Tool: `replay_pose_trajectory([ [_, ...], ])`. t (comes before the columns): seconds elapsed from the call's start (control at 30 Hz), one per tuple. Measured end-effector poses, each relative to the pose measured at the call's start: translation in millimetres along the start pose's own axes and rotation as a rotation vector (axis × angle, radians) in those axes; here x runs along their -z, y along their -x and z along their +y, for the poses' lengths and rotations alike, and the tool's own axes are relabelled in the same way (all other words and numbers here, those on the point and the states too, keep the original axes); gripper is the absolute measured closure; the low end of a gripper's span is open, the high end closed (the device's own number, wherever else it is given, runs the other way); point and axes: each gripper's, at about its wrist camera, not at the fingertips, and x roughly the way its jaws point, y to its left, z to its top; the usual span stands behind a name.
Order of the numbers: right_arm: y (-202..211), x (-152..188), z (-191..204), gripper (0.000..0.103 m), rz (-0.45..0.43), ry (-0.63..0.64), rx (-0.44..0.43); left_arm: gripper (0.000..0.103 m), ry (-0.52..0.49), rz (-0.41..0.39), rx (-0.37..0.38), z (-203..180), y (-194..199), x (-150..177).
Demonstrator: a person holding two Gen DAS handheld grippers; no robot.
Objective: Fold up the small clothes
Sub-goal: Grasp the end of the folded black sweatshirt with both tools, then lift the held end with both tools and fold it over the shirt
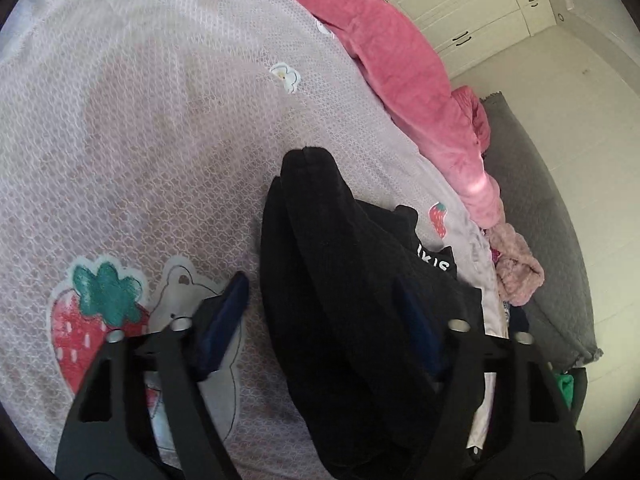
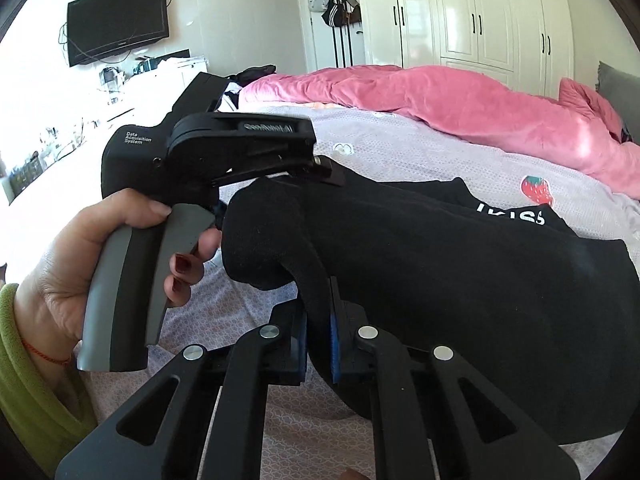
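Right tool is clamped tight on a pinch of the black garment, which lies on the bed sheet just in front of the pink blanket. Left tool is half open, the garment's bunched end sits between its pads, but I can't see them pressing. If that side never bites, I'd guess the fabric slides out and the fold goes lopsided.

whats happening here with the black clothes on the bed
A person is folding a black garment on a bed sheet printed with strawberries, using a handheld gripper in each hand. The right gripper is shut on a fold of the black fabric. The left gripper has the garment between its open jaws, not pinched. A pink blanket lies bunched along the far side.
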Motion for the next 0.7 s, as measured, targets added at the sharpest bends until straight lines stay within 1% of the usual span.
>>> replay_pose_trajectory([
  [0.03,-1,0,0,0.096,0.001,-0.001,-0.001,0.05,0.005,0.009,0.01,0,-3,2],
  [0.07,0,0,0,0.096,0.001,-0.001,-0.002,0.052,0.005,0.011,0.011,-2,-5,3],
  [0.1,0,1,0,0.096,0.0,-0.001,-0.003,0.056,0.001,0.01,0.009,-3,-6,4],
  [0.13,1,1,-1,0.096,0.0,-0.002,-0.005,0.067,-0.01,0.007,0.01,-6,-7,6],
  [0.17,1,1,-1,0.096,0.0,-0.002,-0.006,0.073,-0.02,0.0,0.01,-8,-6,7],
  [0.2,2,2,-1,0.096,-0.001,-0.004,-0.005,0.087,-0.035,-0.006,0.007,-11,-6,7],
  [0.23,2,2,-1,0.096,-0.002,-0.006,-0.007,0.093,-0.056,-0.013,0.005,-16,-5,8],
  [0.3,4,2,-3,0.096,-0.01,-0.011,-0.007,0.094,-0.099,-0.031,-0.013,-24,-1,9],
  [0.37,8,2,-4,0.096,-0.027,-0.006,0.006,0.095,-0.13,-0.049,-0.01,-33,4,10],
  [0.53,22,5,-15,0.096,-0.058,-0.019,0.027,0.095,-0.164,-0.074,-0.005,-59,13,14],
  [0.6,28,4,-21,0.096,-0.07,-0.036,0.033,0.095,-0.191,-0.084,-0.021,-76,14,17],
  [0.7,42,0,-37,0.096,-0.102,-0.075,0.054,0.095,-0.198,-0.088,-0.002,-98,13,19],
])
